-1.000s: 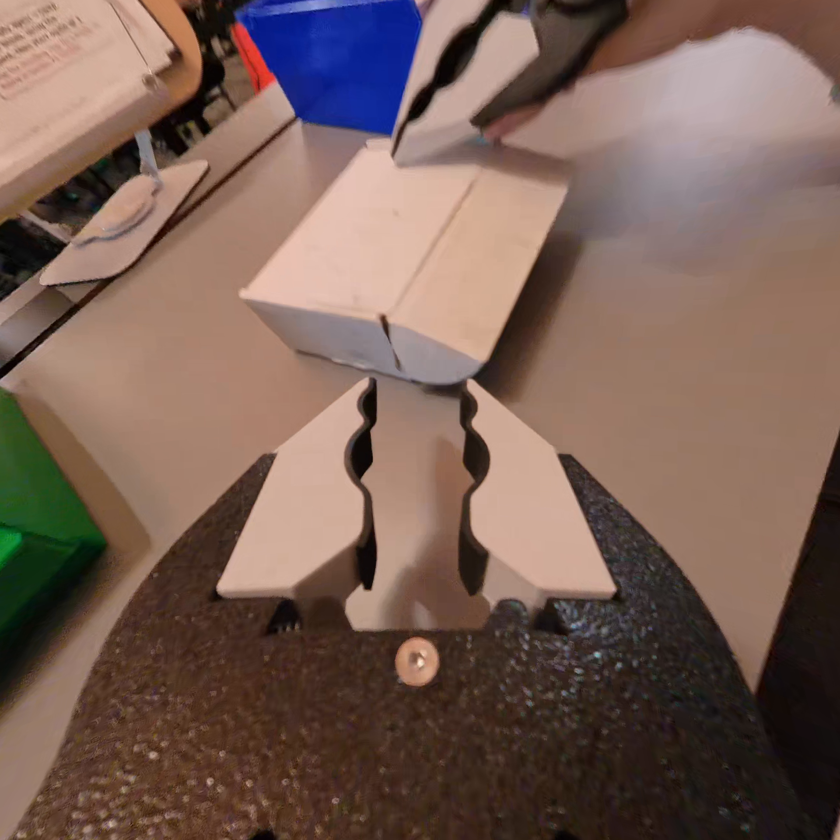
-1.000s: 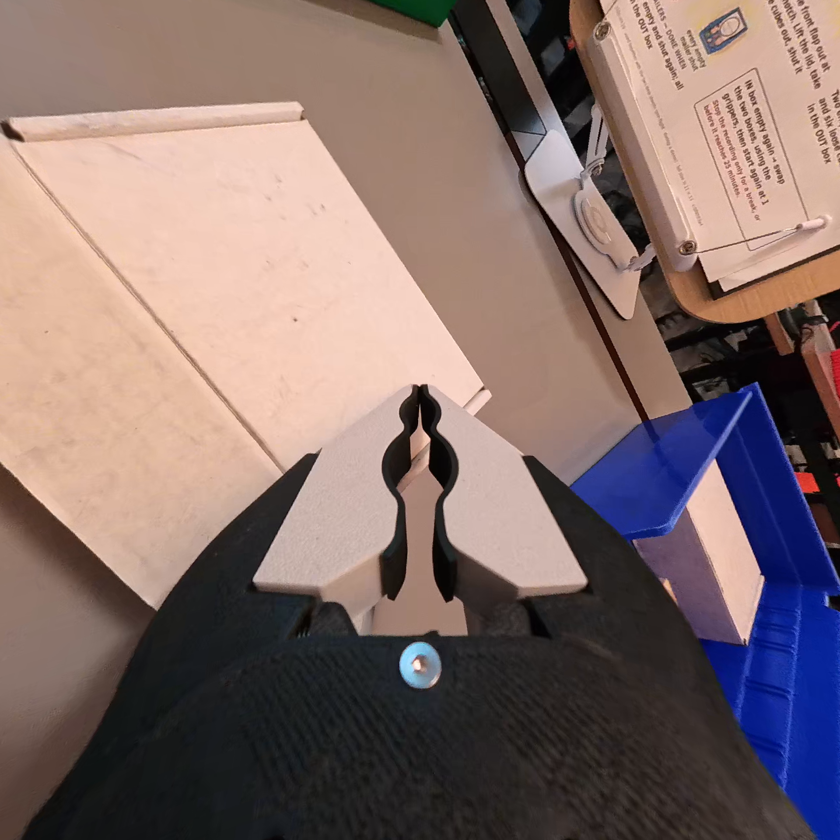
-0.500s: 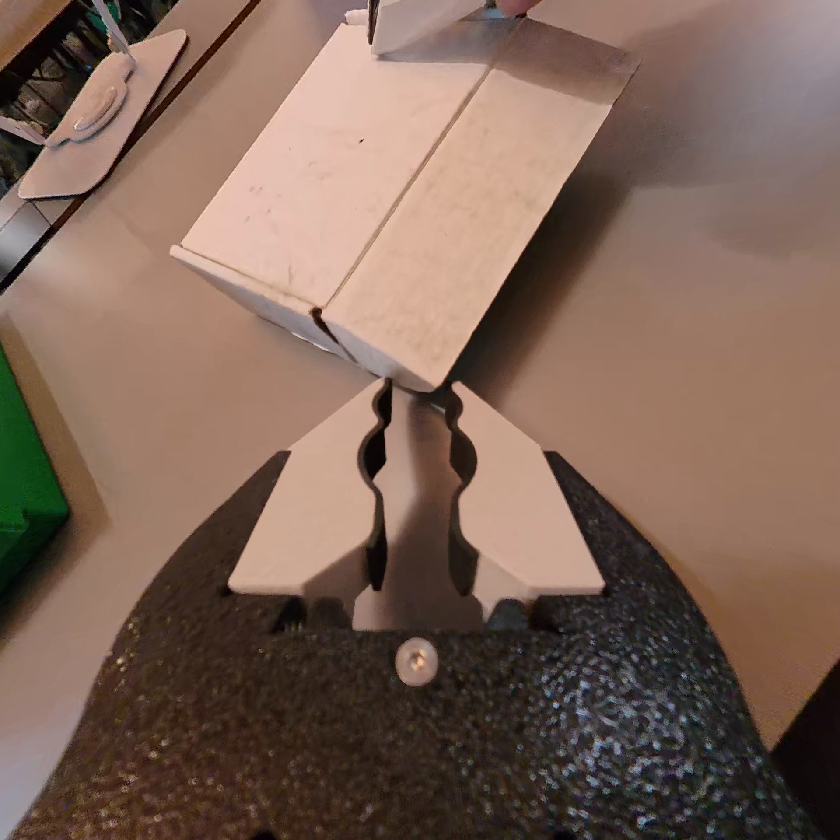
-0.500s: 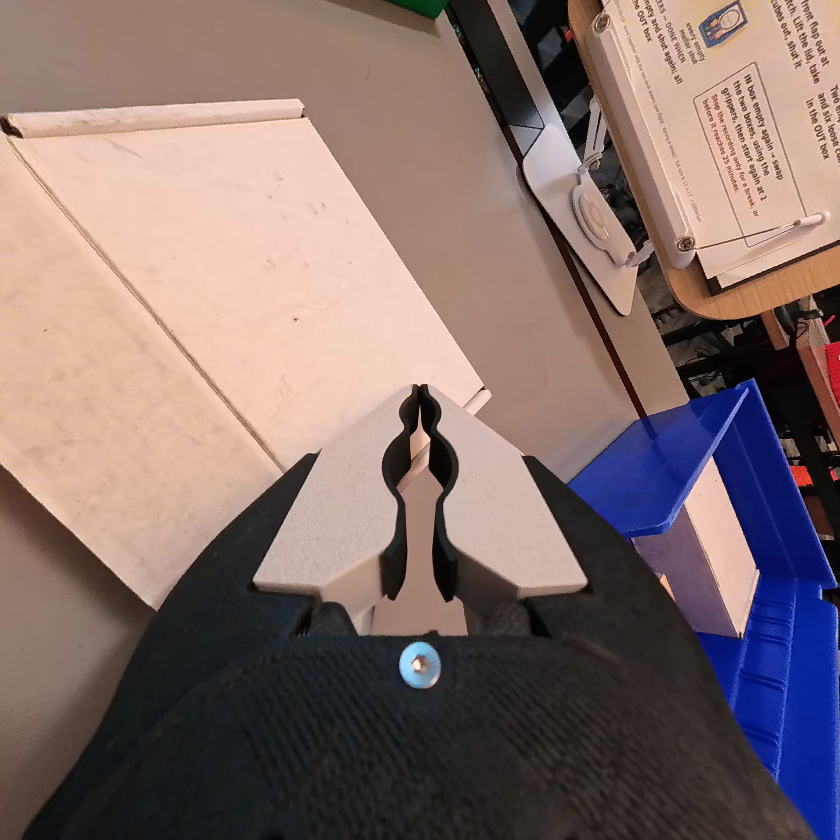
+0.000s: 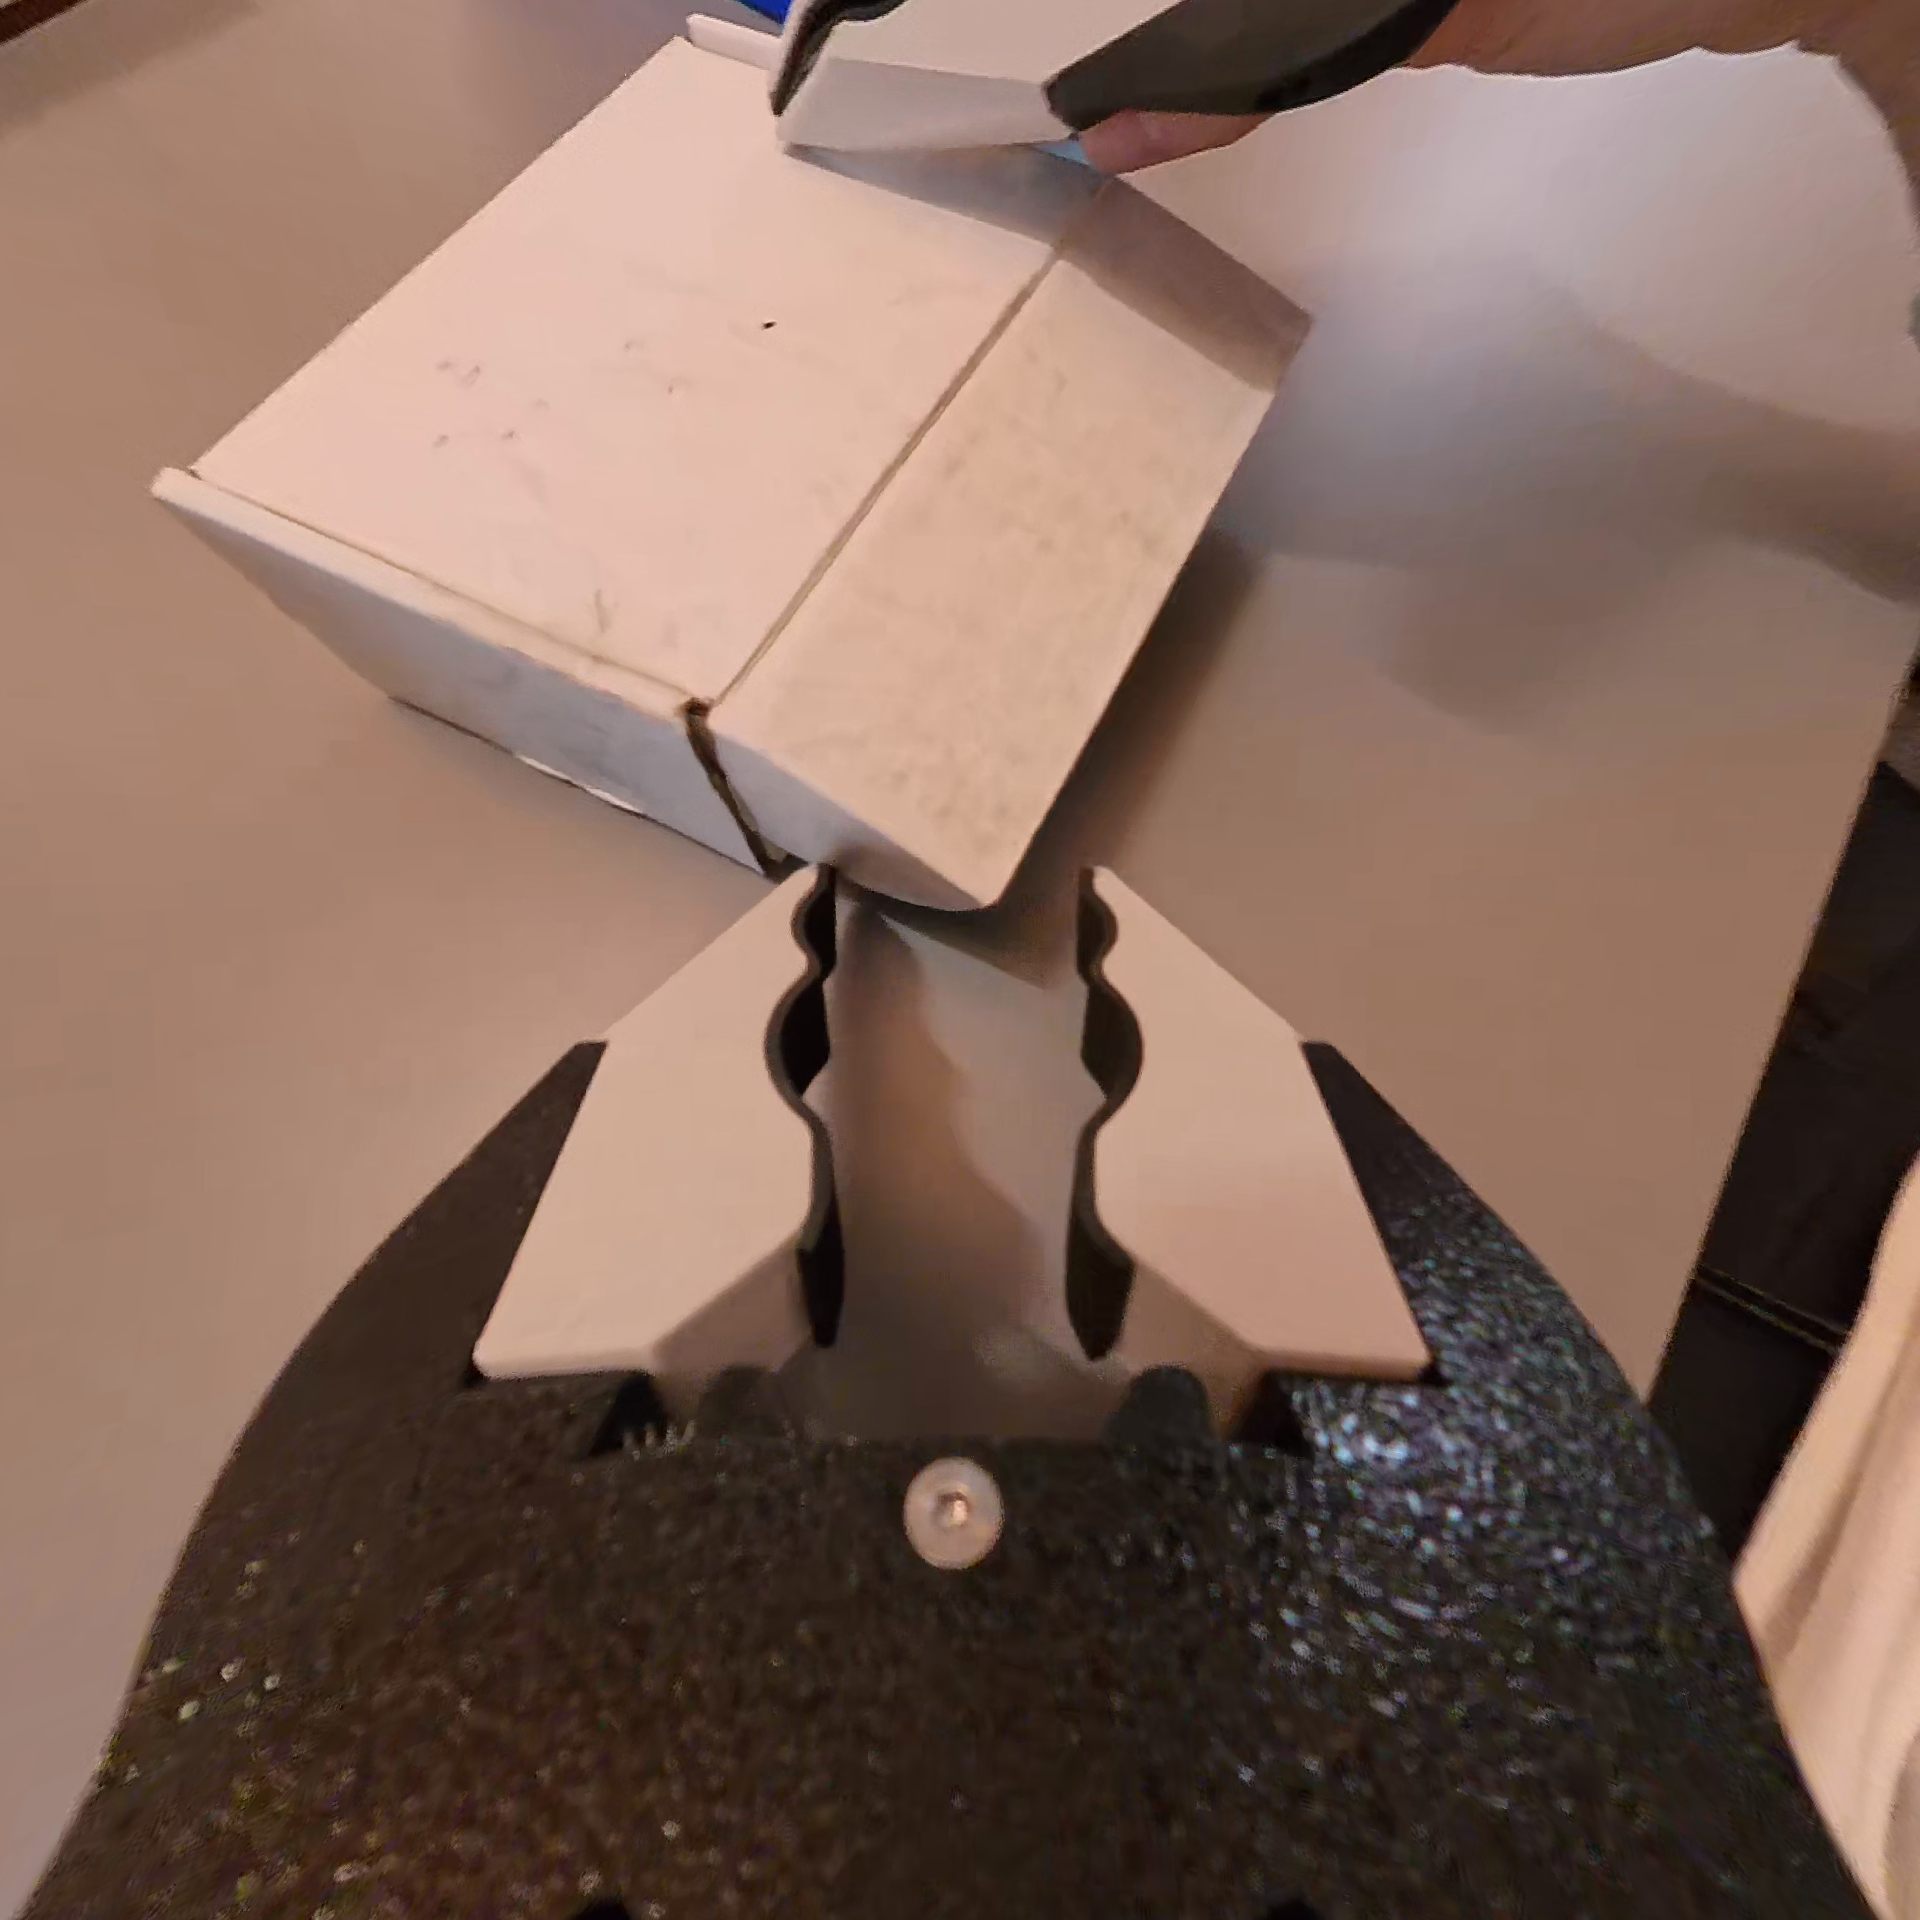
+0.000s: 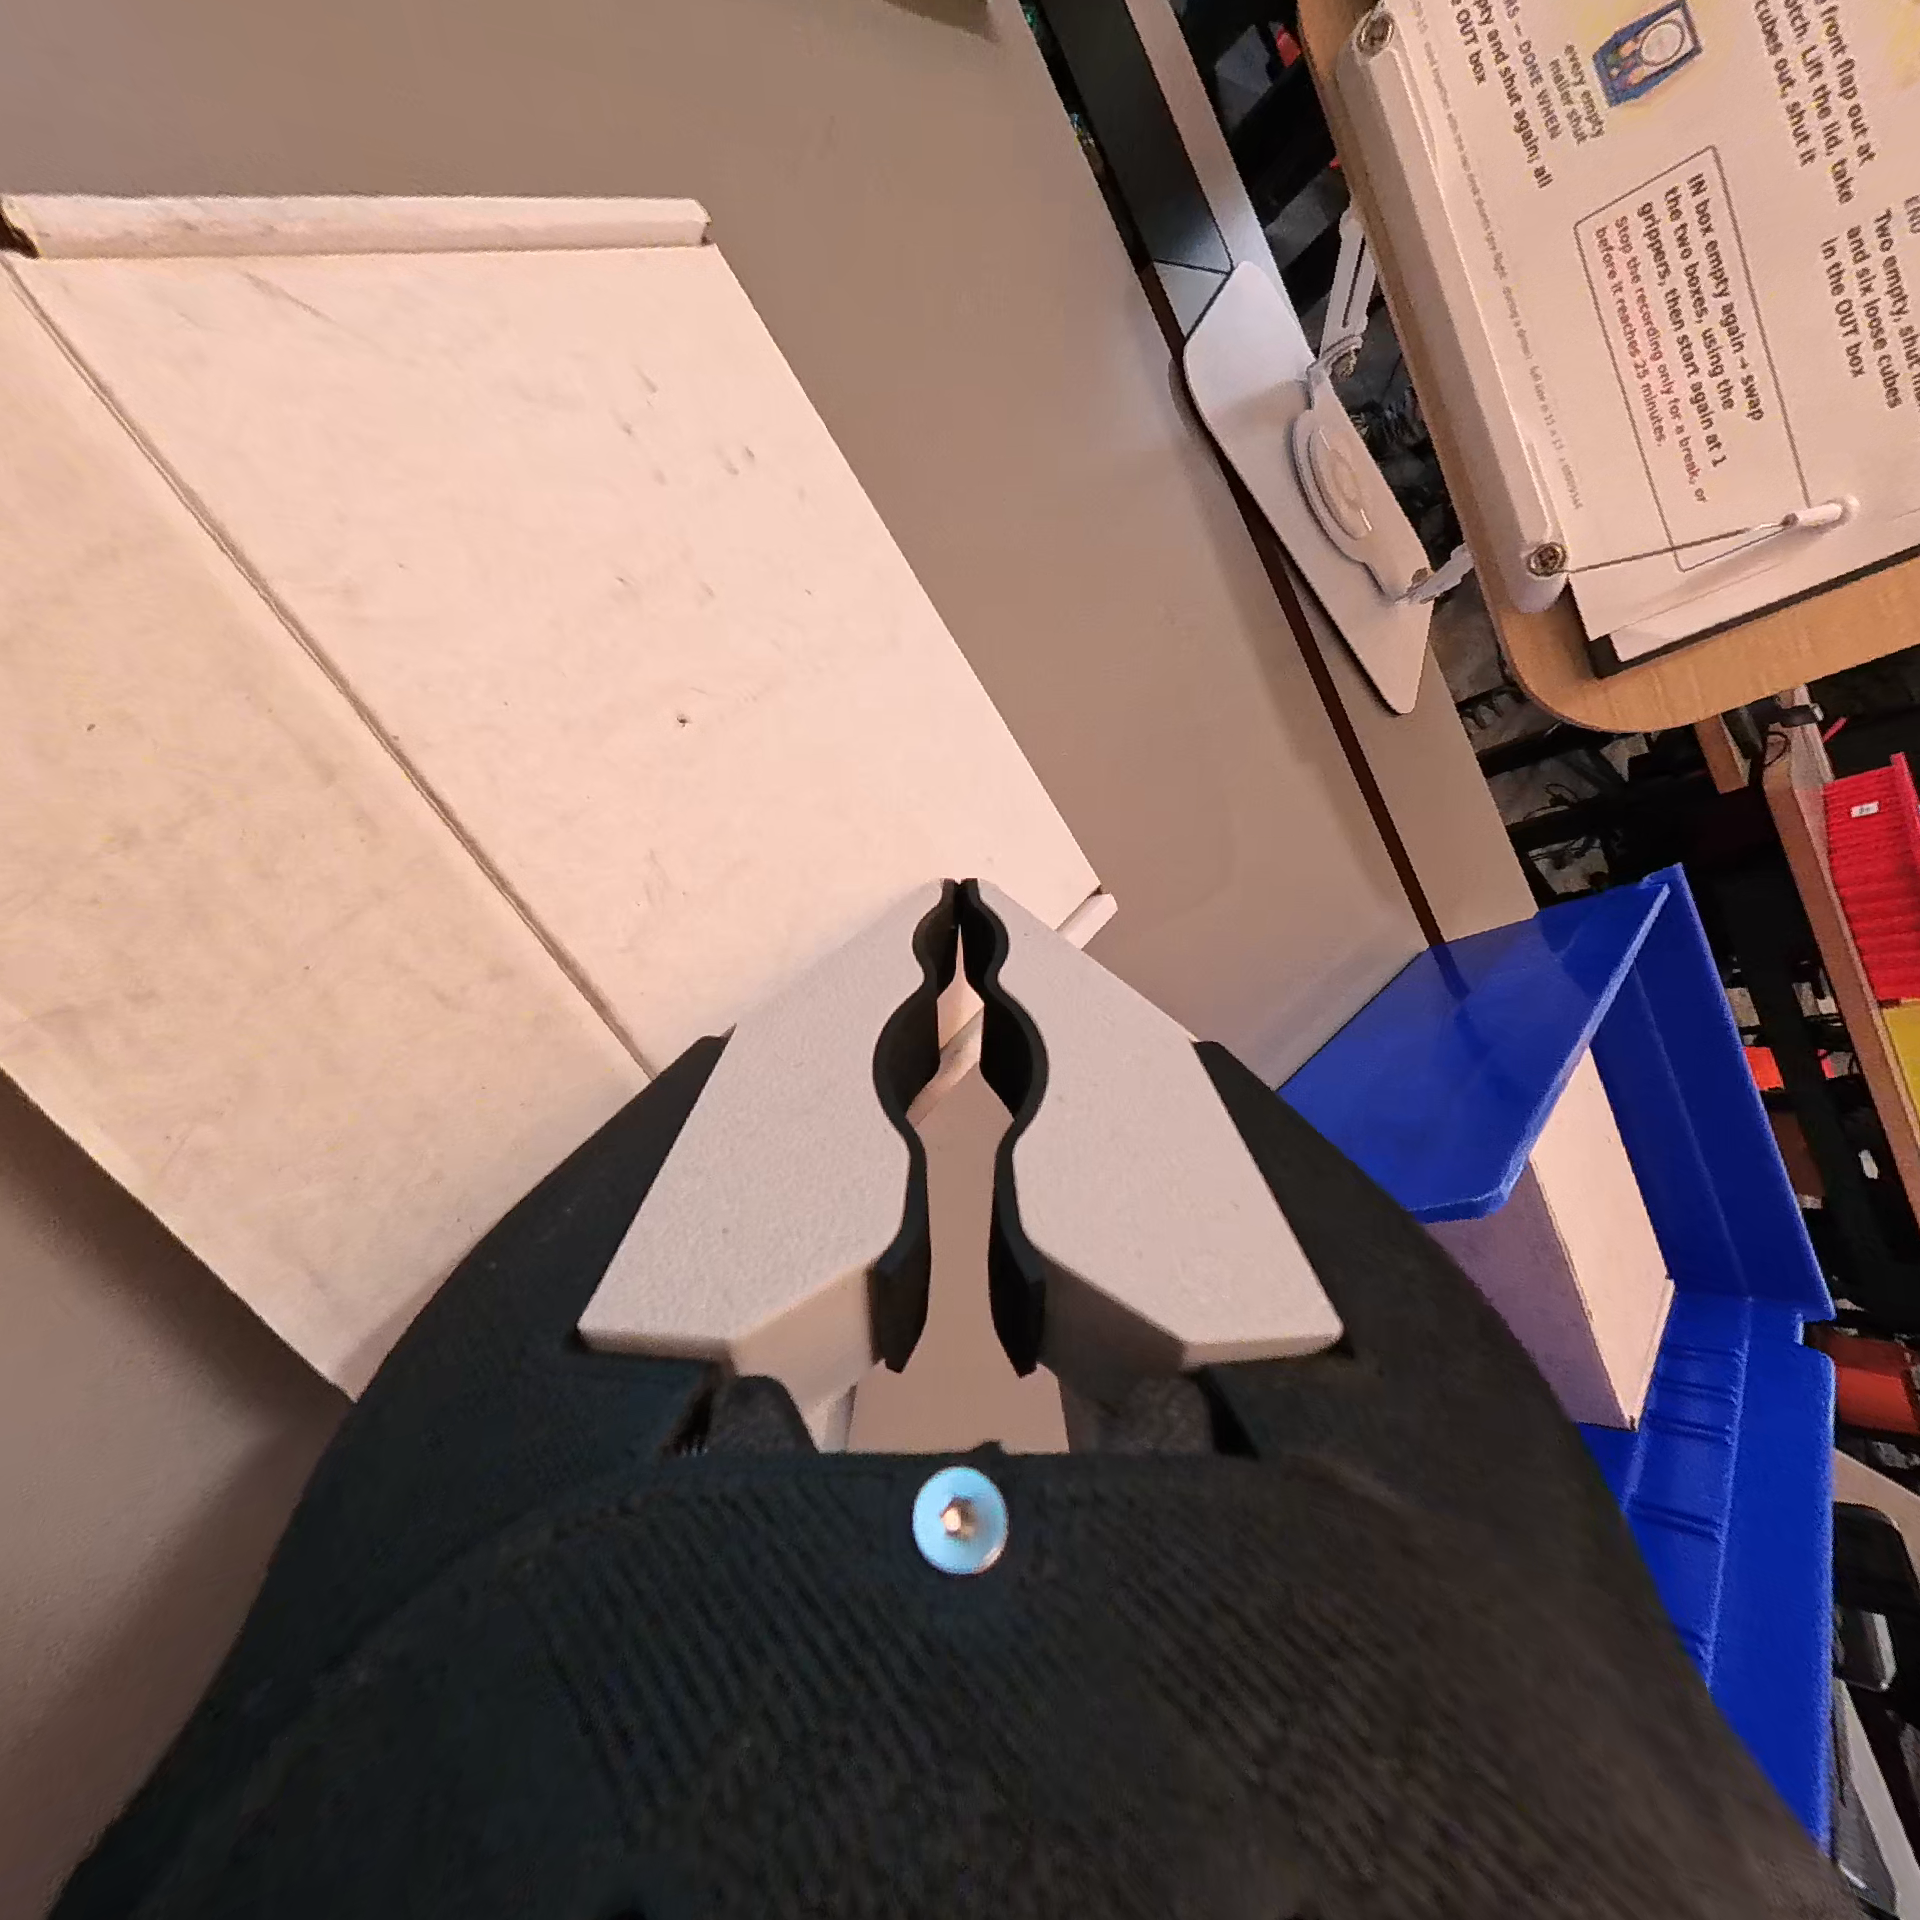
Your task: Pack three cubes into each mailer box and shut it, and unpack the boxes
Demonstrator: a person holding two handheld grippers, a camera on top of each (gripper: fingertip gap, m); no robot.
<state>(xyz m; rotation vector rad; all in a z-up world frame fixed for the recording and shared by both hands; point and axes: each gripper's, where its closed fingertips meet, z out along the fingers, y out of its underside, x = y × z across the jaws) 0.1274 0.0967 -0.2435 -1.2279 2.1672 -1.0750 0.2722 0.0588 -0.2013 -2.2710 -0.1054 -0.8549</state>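
A white mailer box (image 5: 623, 416) lies on the tan table with its lid down. Its front flap (image 5: 987, 623) sticks out at a slant, untucked. My left gripper (image 5: 956, 883) is open, with the flap's near corner at the gap between its fingertips, which hold nothing. My right gripper (image 6: 958, 888) is shut, with its tips on the far corner of the box lid (image 6: 520, 623). It also shows at the top of the left wrist view (image 5: 800, 94), lying on that corner. No cubes are in view.
A blue bin (image 6: 1507, 1039) with a white box (image 6: 1590, 1247) inside stands past the mailer box. A sheet on a wooden board (image 6: 1662, 312) and a white stand base (image 6: 1320, 468) are beyond the table. The table edge (image 5: 1766, 1039) is at my right.
My left gripper has moved in to the flap's near corner and its fingers have spread wider. The right gripper has stayed shut on the lid corner.
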